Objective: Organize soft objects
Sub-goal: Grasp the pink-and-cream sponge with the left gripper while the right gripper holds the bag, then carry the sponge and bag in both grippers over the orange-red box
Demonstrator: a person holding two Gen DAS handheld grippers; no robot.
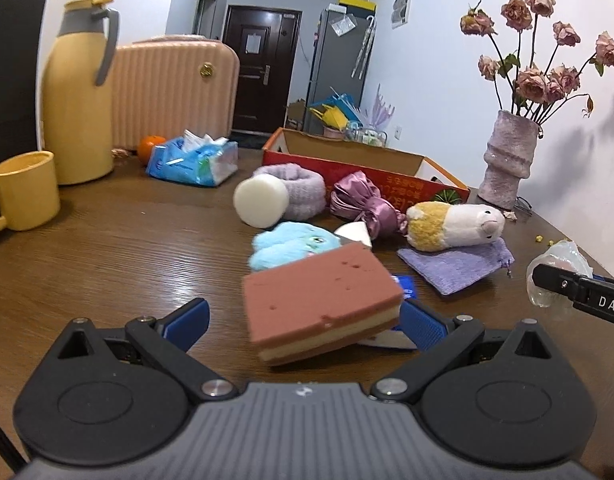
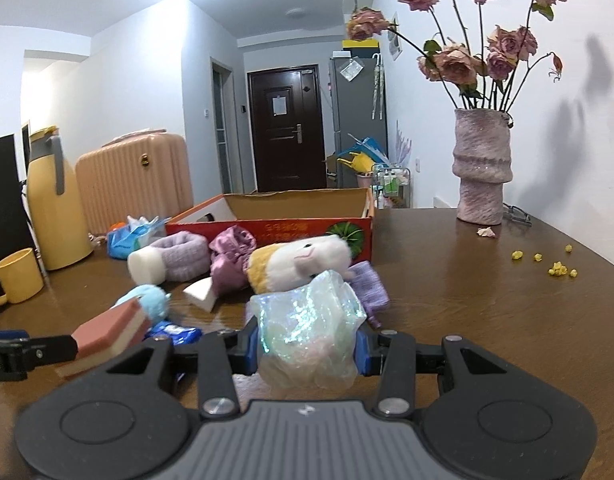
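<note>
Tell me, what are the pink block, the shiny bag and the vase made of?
The pink block looks like foam sponge: matte, with small pits on top and a cream layer between two pink ones. The shiny bag seems to be thin crinkled plastic film, translucent with an iridescent sheen. The vase looks like ceramic or plaster with a rough, faintly glittering mauve coat; which one is unclear.

The sponge (image 1: 321, 304) hides most of the left claw's (image 1: 307, 320) right finger and a blue packet (image 1: 405, 285); the mug (image 1: 21, 192) is cut off at the frame's edge.
</note>
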